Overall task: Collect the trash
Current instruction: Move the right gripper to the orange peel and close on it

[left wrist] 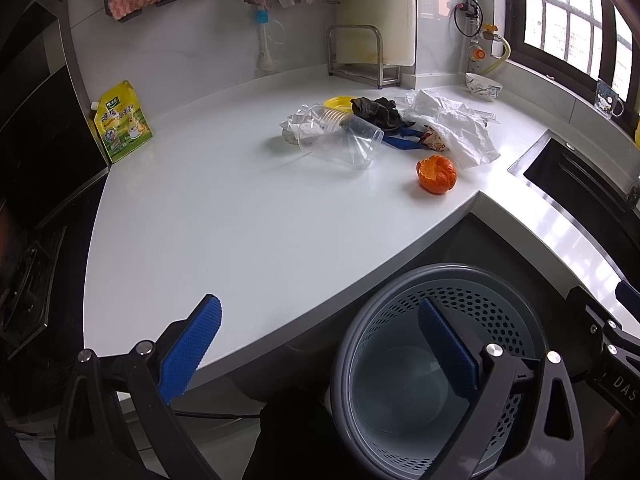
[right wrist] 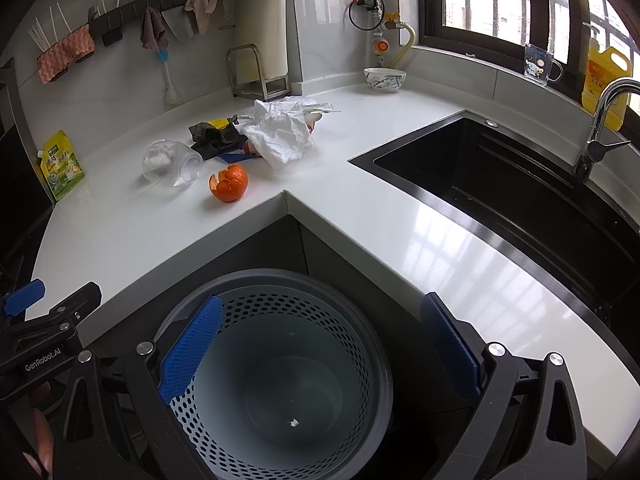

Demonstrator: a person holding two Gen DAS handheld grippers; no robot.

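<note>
I judge the collecting has not begun: the trash bin (right wrist: 276, 364) stands on the floor in the corner below the surface (left wrist: 224, 216), bare inside but for one pale scrap. My left hand-held gripper (left wrist: 320, 352) and right hand-held gripper (right wrist: 320, 352) both hang over it with jaws spread wide, gripping nothing.

The litter sits well apart from both, heaped near the back of the surface. Going by bulk, I would take the crumpled white plastic bag (right wrist: 280, 136) first, pinching a thick fold so it does not slip. It partly covers a dark rag (left wrist: 378, 112) and blue-edged wrappers, so lifting it may drag them. The clear plastic cups (left wrist: 344, 136) lie on their side and look likely to roll or crush; I'd grip across a rim. The orange peel (left wrist: 437, 174) lies nearest the edge, easiest to reach.

The sink (right wrist: 500, 184), bowl (right wrist: 385, 79) and yellow pouch (left wrist: 122, 122) stand off to the sides; I'd leave them.
</note>
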